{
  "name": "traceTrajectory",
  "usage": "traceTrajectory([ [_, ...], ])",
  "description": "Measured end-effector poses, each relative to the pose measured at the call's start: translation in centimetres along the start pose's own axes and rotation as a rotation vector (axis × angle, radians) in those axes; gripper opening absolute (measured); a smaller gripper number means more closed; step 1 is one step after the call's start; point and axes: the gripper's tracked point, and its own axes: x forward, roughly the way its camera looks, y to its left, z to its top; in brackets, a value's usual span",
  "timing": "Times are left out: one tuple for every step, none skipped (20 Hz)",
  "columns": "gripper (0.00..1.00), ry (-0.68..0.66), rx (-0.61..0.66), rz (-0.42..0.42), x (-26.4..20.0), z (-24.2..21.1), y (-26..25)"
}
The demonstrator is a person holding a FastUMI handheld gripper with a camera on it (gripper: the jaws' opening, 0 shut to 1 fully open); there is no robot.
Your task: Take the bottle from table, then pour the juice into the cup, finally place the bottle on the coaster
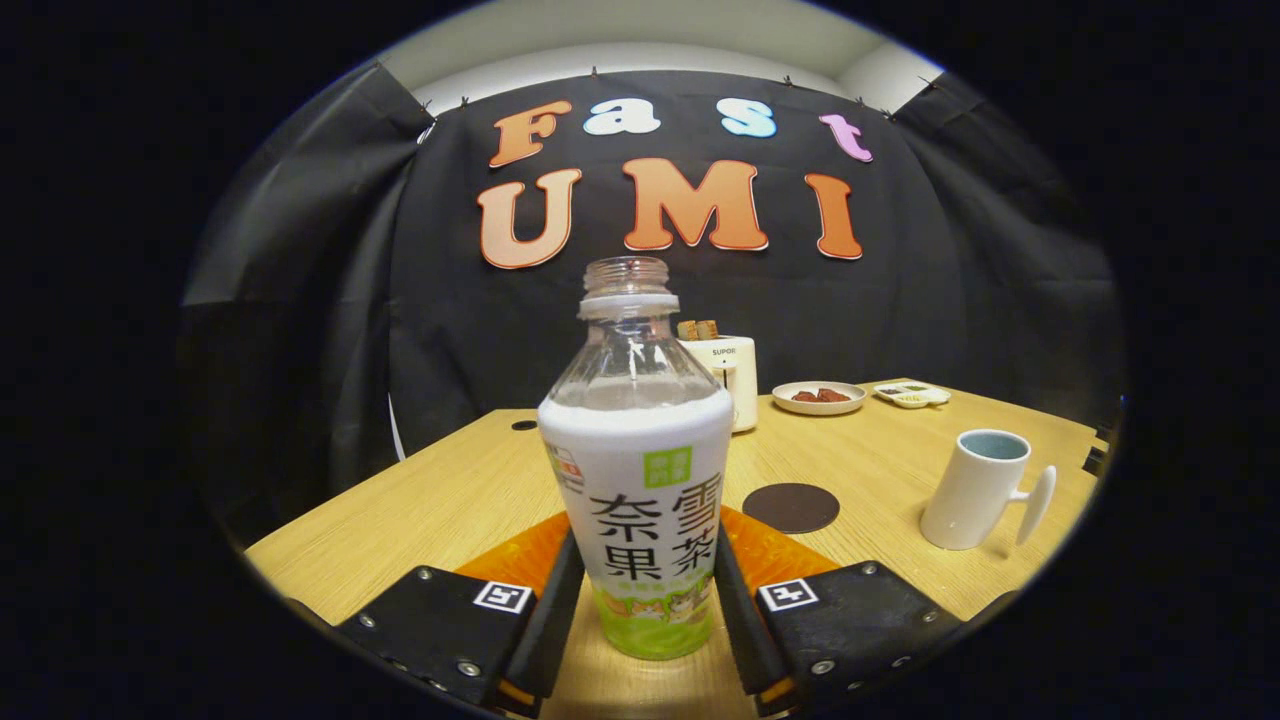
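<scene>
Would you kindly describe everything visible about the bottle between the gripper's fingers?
The bottle is clear plastic, uncapped, with a white and green printed sleeve round its body and a bare shoulder and neck above. It stands upright over the wooden table, between the fingers of the gripper, which press its lower sides. No juice shows in the clear upper part.

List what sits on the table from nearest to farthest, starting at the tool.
Tool closed on the bottle → coaster and cup → toaster → plate of food → small sectioned dish.
</scene>
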Motion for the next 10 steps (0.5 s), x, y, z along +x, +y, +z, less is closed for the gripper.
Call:
traceTrajectory([
  [0.66,0.010,-0.007,0.003,-0.3,0.1,0.0],
  [0.63,0.022,-0.011,0.011,-0.1,0.0,0.1],
  [0.62,0.028,-0.005,0.023,-0.2,0.1,0.3],
  [0.60,0.033,0.011,0.036,-0.2,0.2,0.4],
  [0.58,0.033,0.038,0.050,-0.1,0.6,0.5],
  [0.57,0.033,0.078,0.065,-0.1,0.9,0.5],
  [0.57,0.027,0.125,0.081,-0.1,1.4,0.5],
  [0.57,0.021,0.175,0.102,0.1,2.1,0.6],
  [0.56,0.017,0.218,0.117,0.0,2.4,0.6],
  [0.55,0.015,0.259,0.122,0.1,2.9,0.3],
])
